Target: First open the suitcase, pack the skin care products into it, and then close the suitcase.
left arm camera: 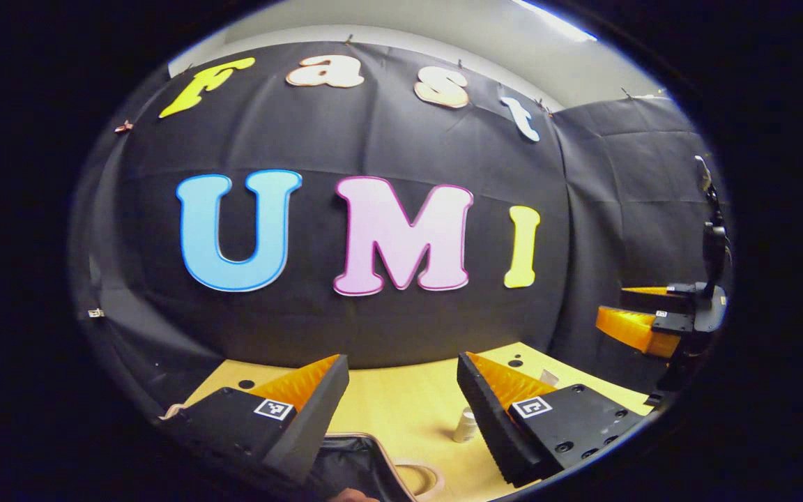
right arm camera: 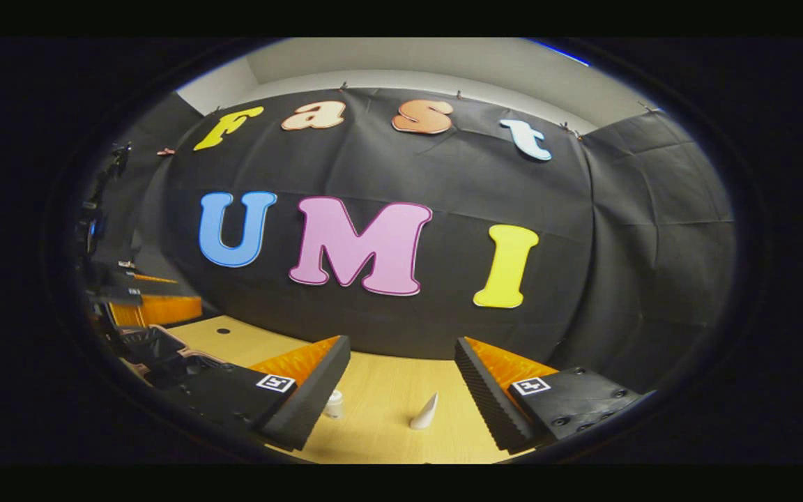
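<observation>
Holding both tools spread and empty above the pale wooden desk [left arm camera: 401,411], we see the dark suitcase [left arm camera: 353,467] at 6 o'clock under the left tool [left arm camera: 401,404]. Swinging the right tool [right arm camera: 401,390] down carelessly could topple the small white bottle [right arm camera: 334,404] or white cone-shaped tube [right arm camera: 424,413] at its 6 o'clock.

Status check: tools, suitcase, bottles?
Both tools open, left, right, holding nothing. Suitcase low under left tool. Small bottle and white cone on table, unpacked.

table [right arm camera: 387,411] light wood | bottle [right arm camera: 334,404] white | cone tube [right arm camera: 425,412] white | suitcase [left arm camera: 356,467] black
</observation>
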`<state>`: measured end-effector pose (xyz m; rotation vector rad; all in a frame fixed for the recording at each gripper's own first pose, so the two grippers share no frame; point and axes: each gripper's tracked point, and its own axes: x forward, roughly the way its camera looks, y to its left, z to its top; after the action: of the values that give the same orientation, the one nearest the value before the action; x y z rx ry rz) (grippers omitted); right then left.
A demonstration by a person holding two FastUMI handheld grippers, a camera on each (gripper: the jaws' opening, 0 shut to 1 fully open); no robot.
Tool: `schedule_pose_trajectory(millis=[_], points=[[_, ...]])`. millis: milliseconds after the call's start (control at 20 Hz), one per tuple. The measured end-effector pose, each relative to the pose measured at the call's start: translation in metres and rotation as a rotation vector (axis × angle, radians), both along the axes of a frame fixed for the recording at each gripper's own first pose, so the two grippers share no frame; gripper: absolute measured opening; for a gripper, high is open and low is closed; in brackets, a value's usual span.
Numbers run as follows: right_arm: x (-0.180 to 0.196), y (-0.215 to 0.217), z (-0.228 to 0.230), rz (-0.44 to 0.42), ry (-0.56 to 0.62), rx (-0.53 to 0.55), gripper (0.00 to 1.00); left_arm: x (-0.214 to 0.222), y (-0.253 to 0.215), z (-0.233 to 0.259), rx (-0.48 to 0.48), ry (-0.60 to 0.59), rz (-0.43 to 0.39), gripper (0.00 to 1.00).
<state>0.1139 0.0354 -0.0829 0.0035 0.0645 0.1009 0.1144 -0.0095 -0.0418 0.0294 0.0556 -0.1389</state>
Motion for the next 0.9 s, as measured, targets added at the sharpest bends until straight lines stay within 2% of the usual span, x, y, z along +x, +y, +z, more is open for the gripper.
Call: schedule_pose_trajectory(millis=[100,250,400,500,750,900], points=[[0.008,-0.007,-0.021,0.003,0.032,0.003,0.96,0.013,-0.034,-0.019,0.059,0.009,-0.053,0.98],[0.022,-0.010,-0.060,0.011,0.084,0.025,0.96,0.031,-0.069,-0.078,0.138,0.104,-0.084,0.98],[0.037,-0.013,-0.105,0.013,0.147,0.018,0.96,0.049,-0.083,-0.130,0.131,0.213,-0.040,0.98],[0.050,-0.017,-0.137,0.014,0.194,0.037,0.96,0.064,-0.093,-0.177,0.131,0.326,-0.014,0.97],[0.072,-0.022,-0.199,0.032,0.272,0.044,0.97,0.099,-0.089,-0.198,0.132,0.396,0.042,0.98],[0.084,-0.021,-0.226,0.038,0.317,0.066,0.97,0.109,-0.099,-0.208,0.129,0.452,0.043,0.98]])
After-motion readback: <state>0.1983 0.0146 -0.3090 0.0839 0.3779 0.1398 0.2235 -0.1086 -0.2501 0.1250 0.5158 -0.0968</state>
